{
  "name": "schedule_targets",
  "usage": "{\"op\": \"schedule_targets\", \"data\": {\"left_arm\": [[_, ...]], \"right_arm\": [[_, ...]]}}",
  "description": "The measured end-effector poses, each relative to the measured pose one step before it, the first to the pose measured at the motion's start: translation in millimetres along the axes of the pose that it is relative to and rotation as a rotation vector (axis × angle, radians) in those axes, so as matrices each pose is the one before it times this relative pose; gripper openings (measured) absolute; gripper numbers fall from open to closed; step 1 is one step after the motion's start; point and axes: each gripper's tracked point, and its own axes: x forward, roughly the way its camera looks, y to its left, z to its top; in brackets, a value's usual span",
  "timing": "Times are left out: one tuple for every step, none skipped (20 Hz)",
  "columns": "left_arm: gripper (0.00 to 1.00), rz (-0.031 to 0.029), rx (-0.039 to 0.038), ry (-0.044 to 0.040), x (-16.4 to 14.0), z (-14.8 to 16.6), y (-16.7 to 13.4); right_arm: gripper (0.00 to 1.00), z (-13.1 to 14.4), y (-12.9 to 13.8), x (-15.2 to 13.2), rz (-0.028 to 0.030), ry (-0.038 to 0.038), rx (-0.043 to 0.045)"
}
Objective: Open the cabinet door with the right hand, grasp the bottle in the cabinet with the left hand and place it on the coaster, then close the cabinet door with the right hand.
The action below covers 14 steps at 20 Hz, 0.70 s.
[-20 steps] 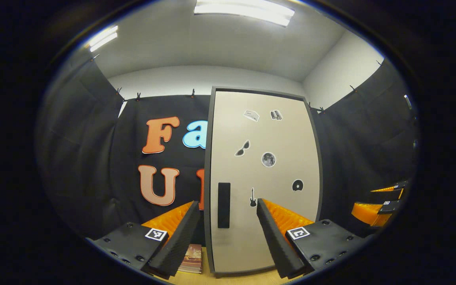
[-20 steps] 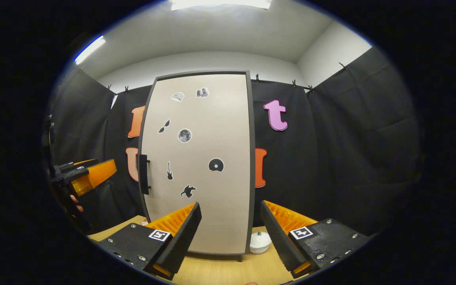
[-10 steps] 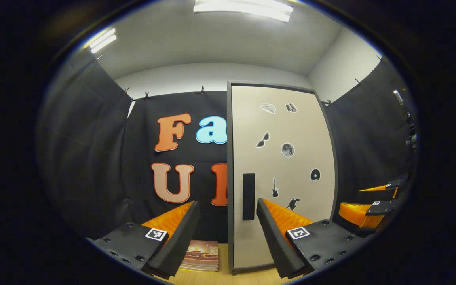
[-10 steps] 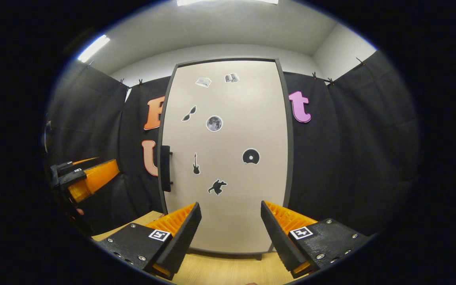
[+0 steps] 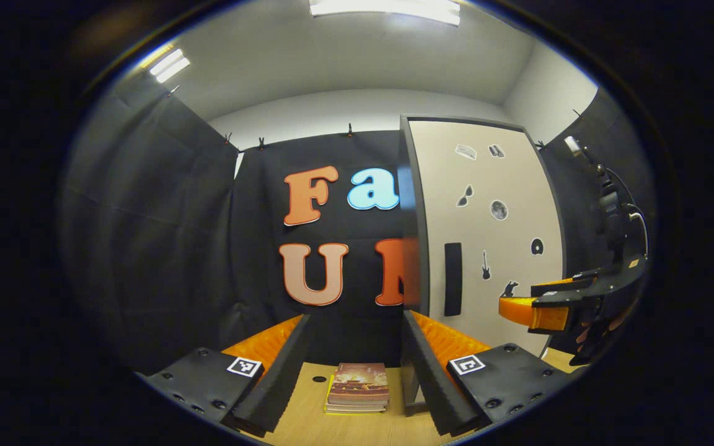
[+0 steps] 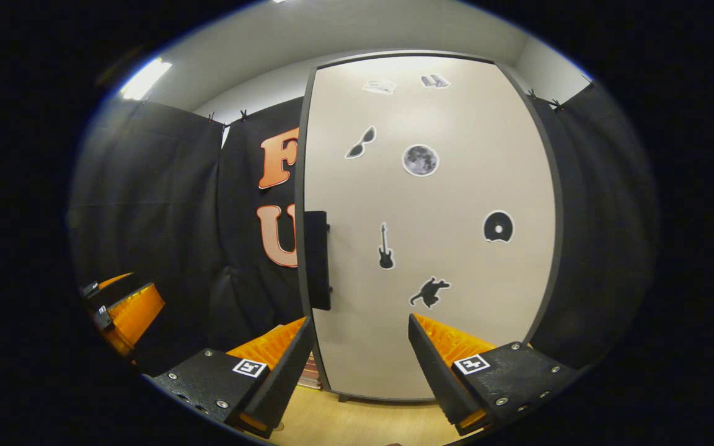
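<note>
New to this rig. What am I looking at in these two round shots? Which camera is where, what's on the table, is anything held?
No robot arm here: a person carries a two-finger tool in each hand, and a fisheye camera rides on each one, looking forward along its fingers.

Left gripper view: the left tool sits at the bottom, open and empty. Ahead, a stack of books lies on the wooden table, beside a tall cabinet whose door is closed. At the right edge you see the other tool, hand-held, near the door.

Right gripper view: the right tool, also open and empty, faces the cabinet door. The dark handle is on the door's left edge, not yet gripped. Small stickers dot the door.

Nothing is held. The bottle would be inside.
</note>
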Motion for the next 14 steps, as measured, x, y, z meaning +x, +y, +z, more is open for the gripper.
{"op": "schedule_targets", "data": {"left_arm": [[0.95, 0.01608, -0.00481, 0.00799, -2.08, -4.14, 10.67], [0.95, 0.01609, -0.00137, 0.00704, -2.44, -3.87, 11.39], [0.95, 0.01778, 0.005, 0.00436, -1.13, -3.1, 10.22], [0.94, 0.01671, 0.00722, 0.00323, -2.04, -2.97, 10.12], [0.94, 0.01613, 0.00776, 0.00265, -2.01, -2.37, 9.88], [0.94, 0.01402, 0.00497, 0.00456, -1.87, -3.1, 9.02], [0.95, 0.0109, 0.00017, 0.0047, -1.81, -2.88, 7.68], [0.95, 0.00971, -0.00214, 0.00605, -0.53, -2.37, 6.87], [0.95, 0.0094, -0.00221, 0.00588, -1.27, -3.42, 6.17], [0.94, 0.01212, 0.00184, 0.00676, 0.69, -2.91, 4.44], [0.94, 0.00955, 0.00509, 0.00258, 0.06, -1.77, 4.73], [0.95, 0.00524, 0.00442, 0.0023, 0.43, -1.42, 3.27], [0.95, 0.00023, 0.00445, 0.00279, -0.5, -1.73, 1.17], [0.95, -0.0023, 0.00261, 0.00418, -0.9, -2.04, -1.07]], "right_arm": [[0.94, 1.22, 6.78, 10.56, 0.00183, 0.01145, -0.00001], [0.94, 2.5, 6.64, 12.52, -0.0018, 0.00975, 0.00653], [0.93, 1.43, 6.61, 10.98, 0.00235, 0.01203, 0.01215], [0.93, 2.41, 6.96, 10.46, 0.00389, 0.00461, 0.01611], [0.92, 0.23, 5.31, 11.38, 0.00226, 0.00932, 0.00701], [0.9, -0.84, 2.07, 9.16, -0.01327, 0.00809, -0.00485], [0.86, 1.5, -0.01, 10.36, -0.01561, 0.00449, -0.01026], [0.84, 1.31, -0.23, 8.9, -0.01745, 0.00041, -0.00656], [0.78, -0.43, -0.55, 7.5, -0.01831, 0.00657, 0.00387], [0.75, -3.07, 1.89, 6.49, -0.00965, 0.01351, 0.01578], [0.71, -4.08, 1.18, 4.08, -0.01045, 0.01791, 0.01939], [0.68, -2.83, -0.11, 4.57, -0.01457, 0.01365, 0.01618], [0.58, -0.49, -3.85, 1.8, -0.02522, 0.0064, 0.01785], [0.51, 0.82, 0.08, 2.24, -0.01655, -0.00386, 0.01015]]}}
